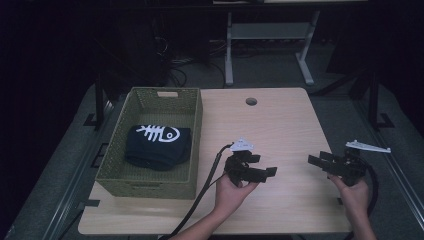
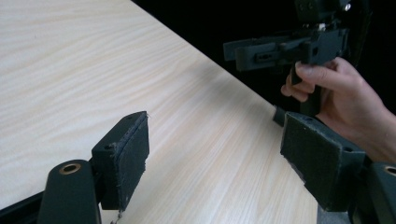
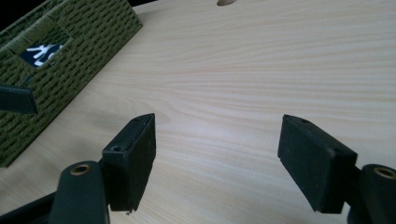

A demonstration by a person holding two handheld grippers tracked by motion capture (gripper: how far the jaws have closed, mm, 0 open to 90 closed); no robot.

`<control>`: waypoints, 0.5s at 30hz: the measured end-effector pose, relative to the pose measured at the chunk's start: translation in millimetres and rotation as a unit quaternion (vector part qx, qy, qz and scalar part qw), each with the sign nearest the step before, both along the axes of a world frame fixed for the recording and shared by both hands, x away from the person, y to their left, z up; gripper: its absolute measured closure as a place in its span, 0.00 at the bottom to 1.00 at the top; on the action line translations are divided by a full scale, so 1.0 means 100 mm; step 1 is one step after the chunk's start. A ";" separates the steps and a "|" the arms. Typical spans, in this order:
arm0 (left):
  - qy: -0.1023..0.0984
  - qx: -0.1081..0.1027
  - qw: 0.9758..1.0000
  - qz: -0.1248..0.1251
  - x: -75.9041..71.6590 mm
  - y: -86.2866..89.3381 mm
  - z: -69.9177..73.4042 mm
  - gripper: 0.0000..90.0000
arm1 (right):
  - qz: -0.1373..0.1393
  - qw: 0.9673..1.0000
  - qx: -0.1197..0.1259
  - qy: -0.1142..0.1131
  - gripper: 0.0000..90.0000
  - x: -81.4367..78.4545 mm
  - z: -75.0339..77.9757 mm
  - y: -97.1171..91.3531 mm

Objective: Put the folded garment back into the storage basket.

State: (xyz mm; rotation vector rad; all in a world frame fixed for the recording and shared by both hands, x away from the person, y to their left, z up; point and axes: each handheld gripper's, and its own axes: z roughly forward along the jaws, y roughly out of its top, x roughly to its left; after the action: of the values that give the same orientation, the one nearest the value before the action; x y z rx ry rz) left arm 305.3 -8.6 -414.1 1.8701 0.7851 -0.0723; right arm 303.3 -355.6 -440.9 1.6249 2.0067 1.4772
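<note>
Two hands come in from the near edge of the pale wooden table (image 1: 280, 135), and each one holds a black two-jaw gripper. The left gripper (image 1: 272, 171) is near the middle of the table, with its jaws pointing to the right. In the left gripper view its two dark pads (image 2: 133, 154) stand wide apart with only bare wood between them. The right gripper (image 1: 312, 160) is over the right side of the table, with its jaws pointing left toward the other one. In the right gripper view its jaws are also wide apart, and nothing is between them. The two grippers face each other with bare table in the gap. A thick black cable (image 1: 207, 185) runs from the left gripper back to the near edge. Farther off, on the left side of the table, sits a green woven basket (image 1: 150, 187) shaped like a box. Inside it lies a folded dark cloth with a white fish bone picture (image 1: 157, 145). Both grippers are well apart from the cloth. Near the far edge of the table is a small round hole (image 1: 251, 101).
</note>
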 end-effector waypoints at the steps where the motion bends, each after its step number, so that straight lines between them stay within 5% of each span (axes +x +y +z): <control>1: -0.004 0.004 1.000 -0.001 -0.02 0.00 -0.02 0.26 | 0.001 1.000 -0.002 -0.001 0.30 -0.02 -0.01 0.00; 10: -0.022 0.030 0.999 -0.015 -0.19 0.07 -0.16 0.25 | 0.004 1.000 -0.010 0.003 0.30 -0.10 -0.08 -0.02; 12: -0.008 0.017 1.000 -0.016 -0.21 0.09 -0.21 0.25 | 0.005 1.000 -0.009 0.002 0.30 -0.12 -0.10 -0.02; 15: -0.015 0.023 0.999 -0.015 -0.25 0.11 -0.25 0.24 | 0.005 1.000 -0.009 0.001 0.30 -0.15 -0.12 -0.01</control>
State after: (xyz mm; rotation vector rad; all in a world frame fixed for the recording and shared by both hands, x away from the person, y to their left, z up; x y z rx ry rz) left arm 279.9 2.3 -438.9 1.9227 0.7425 -0.0452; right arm 287.8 -356.6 -452.9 1.6117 2.0274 1.4565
